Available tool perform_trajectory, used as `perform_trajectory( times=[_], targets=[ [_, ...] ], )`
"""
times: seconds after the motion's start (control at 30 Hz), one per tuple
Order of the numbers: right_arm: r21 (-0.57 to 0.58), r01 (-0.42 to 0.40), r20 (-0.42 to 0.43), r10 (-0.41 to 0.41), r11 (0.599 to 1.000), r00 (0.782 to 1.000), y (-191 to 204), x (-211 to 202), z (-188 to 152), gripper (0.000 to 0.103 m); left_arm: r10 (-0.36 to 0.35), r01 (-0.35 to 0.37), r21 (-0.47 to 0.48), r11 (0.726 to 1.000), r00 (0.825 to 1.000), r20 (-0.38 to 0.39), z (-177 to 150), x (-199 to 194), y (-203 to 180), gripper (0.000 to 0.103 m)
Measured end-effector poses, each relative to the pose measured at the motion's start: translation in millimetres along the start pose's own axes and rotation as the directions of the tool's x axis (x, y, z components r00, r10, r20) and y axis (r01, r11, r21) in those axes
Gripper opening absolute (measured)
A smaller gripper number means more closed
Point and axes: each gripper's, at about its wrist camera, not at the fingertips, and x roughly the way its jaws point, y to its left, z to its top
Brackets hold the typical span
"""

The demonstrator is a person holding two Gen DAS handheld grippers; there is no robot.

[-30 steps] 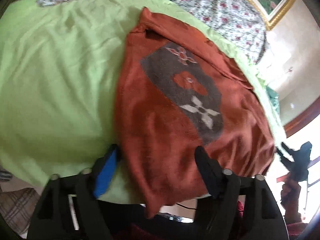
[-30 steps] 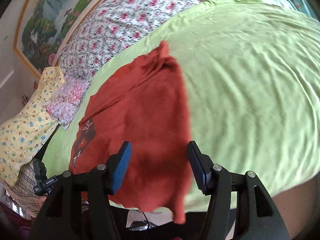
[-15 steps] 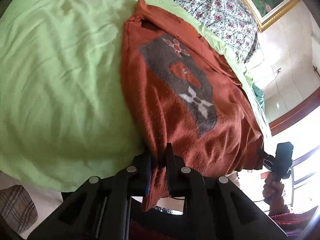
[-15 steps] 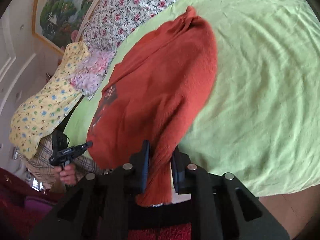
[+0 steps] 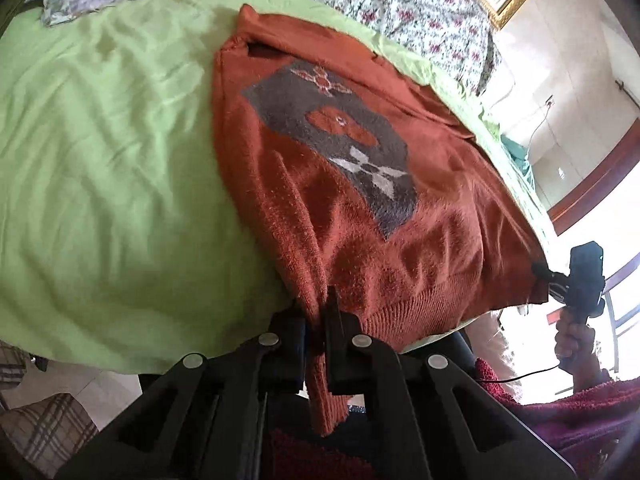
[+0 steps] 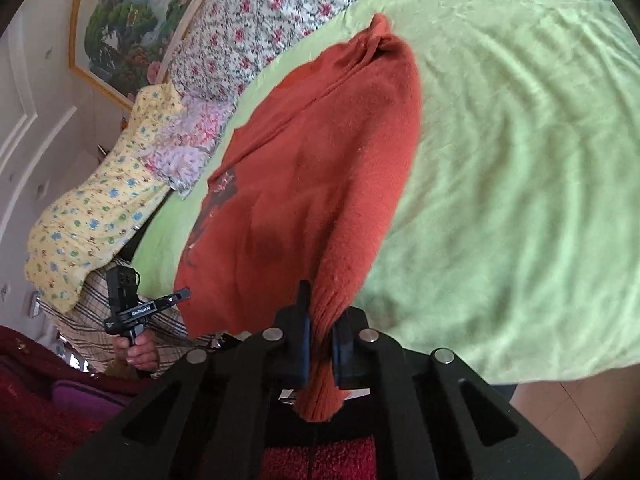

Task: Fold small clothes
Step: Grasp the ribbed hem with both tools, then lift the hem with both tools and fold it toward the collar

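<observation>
A small rust-orange knit sweater [image 5: 360, 184] with a grey patterned panel lies on a green bedsheet [image 5: 104, 168], its hem at the near edge of the bed. My left gripper [image 5: 318, 320] is shut on the hem's left corner, which hangs down between the jaws. My right gripper [image 6: 320, 332] is shut on the hem's right corner of the sweater [image 6: 304, 168]. Each gripper shows in the other's view, the right one [image 5: 582, 280] at the far hem corner, the left one [image 6: 132, 308] at the lower left.
The green sheet [image 6: 520, 184] covers the bed. A floral bedcover [image 5: 400, 4] and pillows [image 6: 100, 208] lie at the head. A framed painting [image 6: 128, 16] hangs on the wall. A plaid cloth [image 5: 44, 436] lies below the bed edge.
Both grippers went from open over the hem to shut on its two corners. The hem is now lifted slightly and drawn taut toward the bed's edge.
</observation>
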Motion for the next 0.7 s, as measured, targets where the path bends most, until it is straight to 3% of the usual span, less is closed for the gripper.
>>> perform_trajectory(
  times=[0.1, 0.27, 0.4, 0.5, 0.7],
  targets=[
    [0.034, 0.001, -0.01, -0.001, 0.999, 1.0, -9, 0, -2, 0.008, -0.006, 0.005, -0.03, 1.0, 1.0, -0.018, -1, 6, 9, 0.004],
    [0.01, -0.164, 0.084, 0.163, 0.986, 0.983, 14, -21, 11, 0.008, -0.083, 0.084, -0.01, 0.996, 0.992, 0.095, 13, -31, -6, 0.004],
    [-0.023, -0.288, 0.195, 0.287, 0.957, 0.938, 30, -43, 37, 0.007, -0.145, 0.157, -0.036, 0.987, 0.965, 0.218, 39, -61, -6, 0.003],
    [-0.054, -0.325, 0.238, 0.328, 0.944, 0.914, 39, -43, 59, 0.007, -0.167, 0.186, -0.036, 0.982, 0.94, 0.297, 68, -72, -4, 0.003],
    [-0.08, -0.315, 0.284, 0.324, 0.946, 0.902, 45, -18, 123, 0.007, -0.137, 0.166, -0.038, 0.985, 0.904, 0.405, 141, -64, -1, 0.003]
  ],
)
